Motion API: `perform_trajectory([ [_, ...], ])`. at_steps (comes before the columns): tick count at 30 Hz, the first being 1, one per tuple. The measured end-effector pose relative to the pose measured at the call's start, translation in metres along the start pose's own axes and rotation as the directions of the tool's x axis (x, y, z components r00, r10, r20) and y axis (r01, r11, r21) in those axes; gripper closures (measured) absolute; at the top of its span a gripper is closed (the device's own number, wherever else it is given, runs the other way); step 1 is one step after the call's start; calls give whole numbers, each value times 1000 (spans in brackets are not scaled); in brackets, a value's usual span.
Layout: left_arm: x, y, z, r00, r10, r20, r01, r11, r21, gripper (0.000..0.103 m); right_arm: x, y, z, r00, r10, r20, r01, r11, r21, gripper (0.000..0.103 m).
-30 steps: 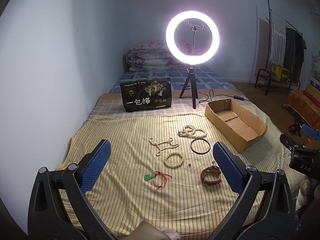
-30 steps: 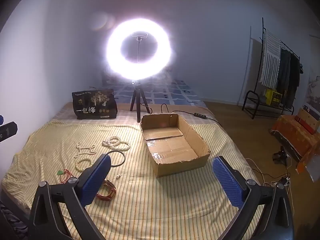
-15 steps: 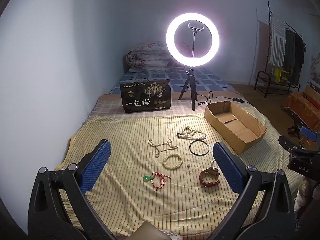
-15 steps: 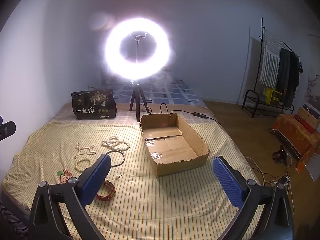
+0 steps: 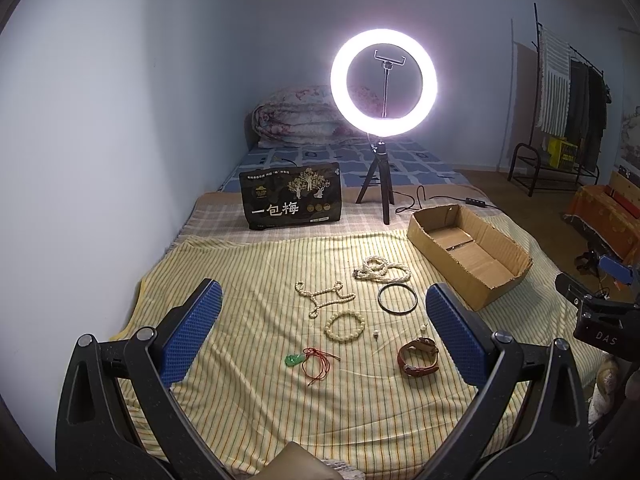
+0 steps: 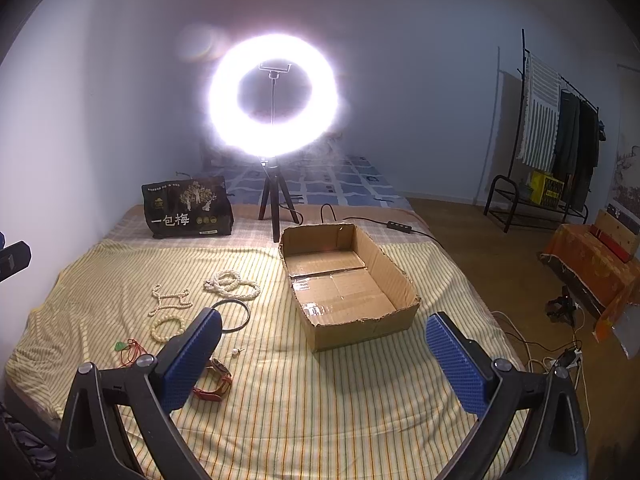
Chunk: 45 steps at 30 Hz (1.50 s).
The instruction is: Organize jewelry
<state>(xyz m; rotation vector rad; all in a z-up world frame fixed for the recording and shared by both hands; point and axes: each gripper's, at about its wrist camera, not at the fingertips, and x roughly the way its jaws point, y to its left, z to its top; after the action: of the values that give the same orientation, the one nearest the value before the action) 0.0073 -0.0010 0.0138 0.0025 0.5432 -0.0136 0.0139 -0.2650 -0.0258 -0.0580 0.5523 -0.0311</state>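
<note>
Jewelry lies on a yellow striped cloth (image 5: 248, 272): a white bead necklace pile (image 5: 380, 269), a thin bead necklace (image 5: 322, 298), a cream bead bracelet (image 5: 345, 325), a black bangle (image 5: 397, 298), a green pendant on red cord (image 5: 308, 360), small pearl earrings (image 5: 376, 333) and a brown watch (image 5: 418, 357). An open, empty cardboard box (image 6: 344, 276) sits to their right. My left gripper (image 5: 320, 336) is open and empty above the near cloth. My right gripper (image 6: 322, 360) is open and empty in front of the box; the watch (image 6: 214, 380) lies by its left finger.
A lit ring light on a tripod (image 5: 383, 84) and a black printed bag (image 5: 294, 196) stand behind the cloth. A cable with a switch (image 6: 396, 227) runs behind the box. A clothes rack (image 6: 556, 128) and floor clutter stand off to the right.
Both views have drifted slightly; the left gripper has pulled back a little from the jewelry. Both grippers stay open and nothing on the cloth has moved.
</note>
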Motion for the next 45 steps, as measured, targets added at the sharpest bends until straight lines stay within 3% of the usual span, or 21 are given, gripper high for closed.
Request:
perform_trajectory([
  [45, -3, -9, -11, 1000, -6, 1, 6, 1000, 1, 0, 5, 3, -5, 999, 12, -34, -13, 1000, -8, 0],
])
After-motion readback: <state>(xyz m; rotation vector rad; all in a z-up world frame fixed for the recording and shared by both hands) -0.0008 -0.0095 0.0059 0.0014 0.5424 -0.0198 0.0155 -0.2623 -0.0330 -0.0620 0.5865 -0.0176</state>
